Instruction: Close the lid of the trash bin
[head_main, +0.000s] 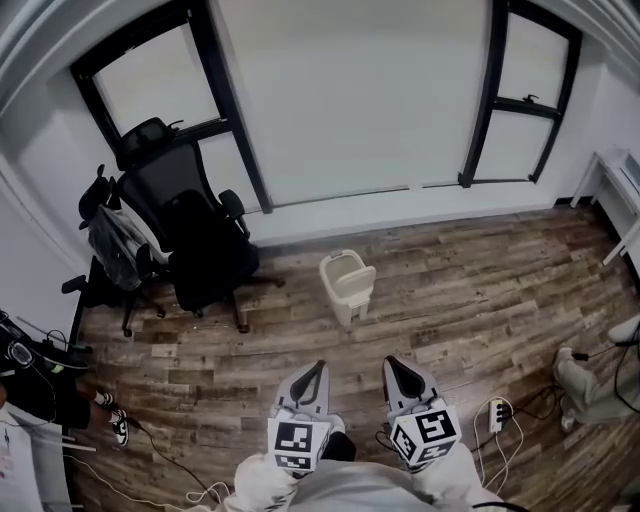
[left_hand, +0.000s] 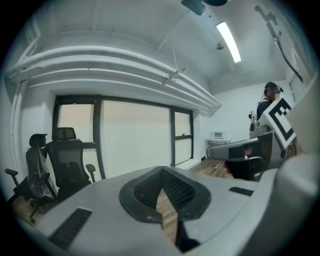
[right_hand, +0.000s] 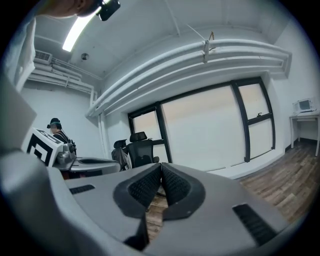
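A small cream trash bin (head_main: 349, 286) stands on the wooden floor in the middle of the head view, its lid tipped up and the top open. Both grippers are held low near the person's body, well short of the bin. My left gripper (head_main: 318, 368) points toward it with jaws closed and empty. To its right, my right gripper (head_main: 391, 364) is likewise shut on nothing. The left gripper (left_hand: 162, 172) and right gripper (right_hand: 160, 167) show their tips meeting in their own views. The bin is hidden in both gripper views.
A black office chair (head_main: 195, 235) with a jacket-draped chair (head_main: 112, 245) beside it stands left of the bin. Windows line the far wall (head_main: 350, 110). A power strip (head_main: 494, 414) with cables lies on the floor at right. Another person (left_hand: 267, 102) stands in the background.
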